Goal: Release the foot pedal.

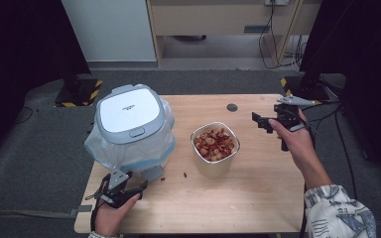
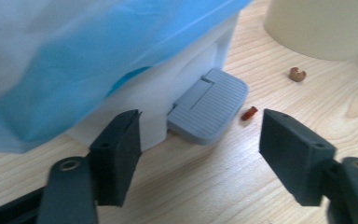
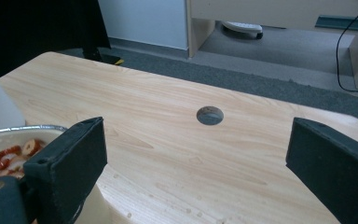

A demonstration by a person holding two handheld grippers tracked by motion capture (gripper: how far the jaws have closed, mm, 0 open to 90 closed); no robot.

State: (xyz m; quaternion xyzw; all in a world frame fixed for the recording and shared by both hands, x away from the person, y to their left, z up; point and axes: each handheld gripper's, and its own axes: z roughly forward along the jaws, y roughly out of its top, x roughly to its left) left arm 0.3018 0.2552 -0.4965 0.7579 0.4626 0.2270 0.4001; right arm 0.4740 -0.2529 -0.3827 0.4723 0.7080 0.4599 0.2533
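Seemingly about working the grey pedal point(image 2: 208, 105) of the small pedal bin point(image 1: 131, 126), standing at the left part of the worktop point(image 1: 258, 198), with the ribbed pedal at its near foot, facing the person. Left gripper point(image 1: 128, 182) low just in front of that pedal, jaws wide apart and holding nothing, not touching it. Better to bring one jaw over the ribbed middle of the pedal and press straight down, slowly, since such a light bin can probably slide or tip backward. Good also to keep the jaws away from the blue and white liner bag point(image 2: 74, 70) hanging over the bin wall, and from the two small reddish crumbs point(image 2: 249, 113) lying beside the pedal. Right gripper point(image 1: 260, 123) above the far right of the worktop, jaws wide too and empty, well apart from the metal bowl point(image 1: 214, 163) of red and pale dried rings point(image 1: 216, 143). Concerning writing: only a small dark mark point(image 1: 129, 106) on the white lid, too small to read; no other label or brand visible.
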